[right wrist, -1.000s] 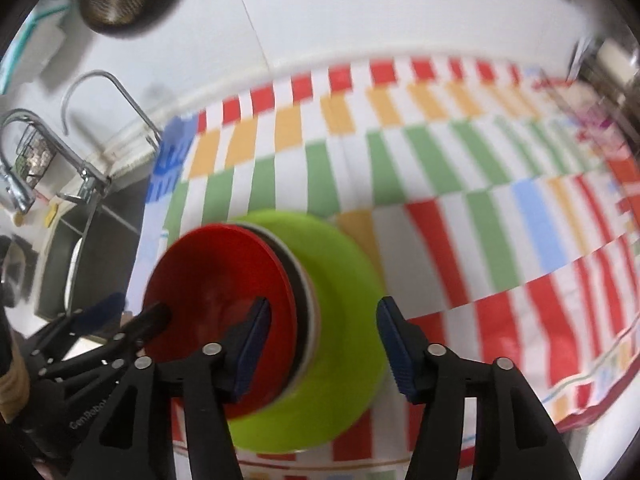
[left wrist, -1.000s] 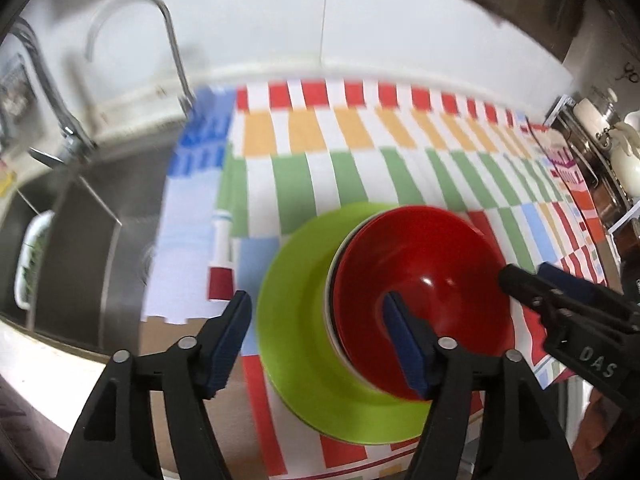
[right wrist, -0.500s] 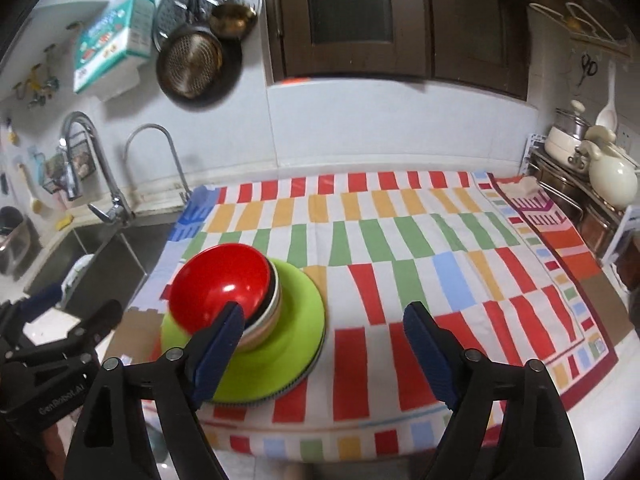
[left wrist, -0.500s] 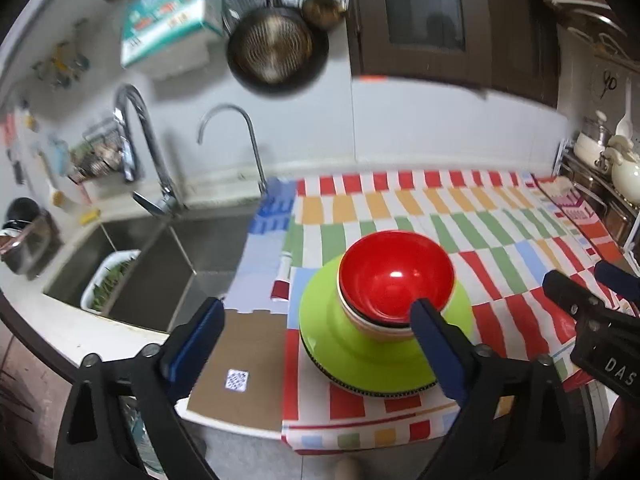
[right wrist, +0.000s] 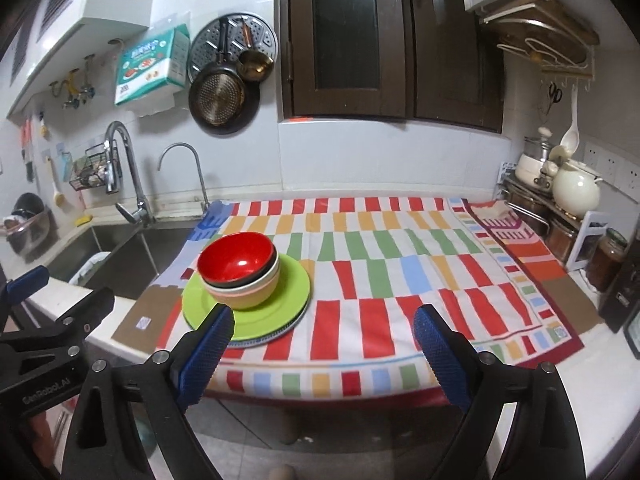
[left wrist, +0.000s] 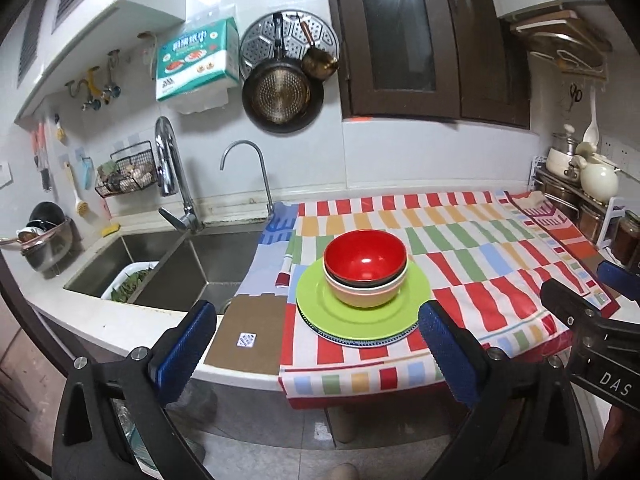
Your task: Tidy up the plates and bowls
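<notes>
On the left portion of the striped cloth (left wrist: pixel 460 248), near the counter's front edge, one stack of tableware is located. A red bowl (left wrist: pixel 365 255) is nested at the top of the stack; beneath it a dark bowl rim and a white rim are visible, and all are seated in a yellow-green bowl (left wrist: pixel 366 294). The bowls are carried on a green plate (left wrist: pixel 320 300), which is set upon a further plate with a blue patterned rim (left wrist: pixel 348 339); only the front edge of that lower plate is exposed. The bowl stack is upright and roughly centred on the green plate.

The left gripper (left wrist: pixel 316 354) is held off the counter's front edge, well apart from the stack, with its blue-padded fingers spread wide and nothing between them. The right gripper (right wrist: pixel 322 352) is likewise held in front of the counter, its fingers fully parted and unloaded; in its view the stack (right wrist: pixel 246 280) appears to the left of centre, behind the left finger pad (right wrist: pixel 208 354). Each gripper is partly visible at the edge of the other's view.

To the left of the cloth, a steel sink (left wrist: pixel 192 268) with a tall faucet (left wrist: pixel 172 176) is installed. A brown card (left wrist: pixel 250 328) lies on the counter between the sink and the plates. A pan (left wrist: pixel 280 96) is hung on the wall above.
</notes>
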The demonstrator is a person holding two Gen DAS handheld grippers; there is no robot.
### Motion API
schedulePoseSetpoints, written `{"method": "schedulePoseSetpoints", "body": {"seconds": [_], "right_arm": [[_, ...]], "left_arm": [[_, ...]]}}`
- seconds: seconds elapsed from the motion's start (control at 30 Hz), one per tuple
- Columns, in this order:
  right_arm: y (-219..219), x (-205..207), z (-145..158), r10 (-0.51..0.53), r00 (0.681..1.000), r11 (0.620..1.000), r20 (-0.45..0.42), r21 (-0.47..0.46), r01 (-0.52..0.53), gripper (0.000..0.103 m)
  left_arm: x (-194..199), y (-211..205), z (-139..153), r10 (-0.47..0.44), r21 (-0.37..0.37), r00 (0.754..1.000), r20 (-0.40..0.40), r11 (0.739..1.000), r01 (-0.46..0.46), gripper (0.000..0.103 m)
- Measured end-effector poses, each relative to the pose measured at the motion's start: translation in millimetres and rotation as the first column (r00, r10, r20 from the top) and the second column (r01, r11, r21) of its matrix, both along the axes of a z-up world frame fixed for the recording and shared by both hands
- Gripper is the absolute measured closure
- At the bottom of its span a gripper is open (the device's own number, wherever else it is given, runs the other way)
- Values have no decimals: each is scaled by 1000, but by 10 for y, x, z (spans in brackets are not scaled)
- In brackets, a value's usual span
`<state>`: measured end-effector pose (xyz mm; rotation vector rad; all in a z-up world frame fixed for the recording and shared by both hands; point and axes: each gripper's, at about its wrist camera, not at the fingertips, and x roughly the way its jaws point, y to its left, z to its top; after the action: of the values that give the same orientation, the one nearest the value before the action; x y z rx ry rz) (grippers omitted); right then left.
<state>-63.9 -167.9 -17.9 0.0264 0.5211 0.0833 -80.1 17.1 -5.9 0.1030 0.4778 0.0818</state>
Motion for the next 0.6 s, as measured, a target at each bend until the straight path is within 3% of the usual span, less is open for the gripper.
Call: {"method": "schedulePoseSetpoints", "body": {"seconds": [0.27, 0.6], "right_arm": [[-149, -428, 70, -9, 1000, 1000, 22, 19, 9, 11], [-259, -664, 125, -19, 999, 999, 31, 35, 18, 11]], "left_arm": [[-415, -129, 81, -16, 10, 999, 32, 1000, 16, 0], [-611, -223, 154, -24, 20, 999, 41, 1000, 23, 0]]}}
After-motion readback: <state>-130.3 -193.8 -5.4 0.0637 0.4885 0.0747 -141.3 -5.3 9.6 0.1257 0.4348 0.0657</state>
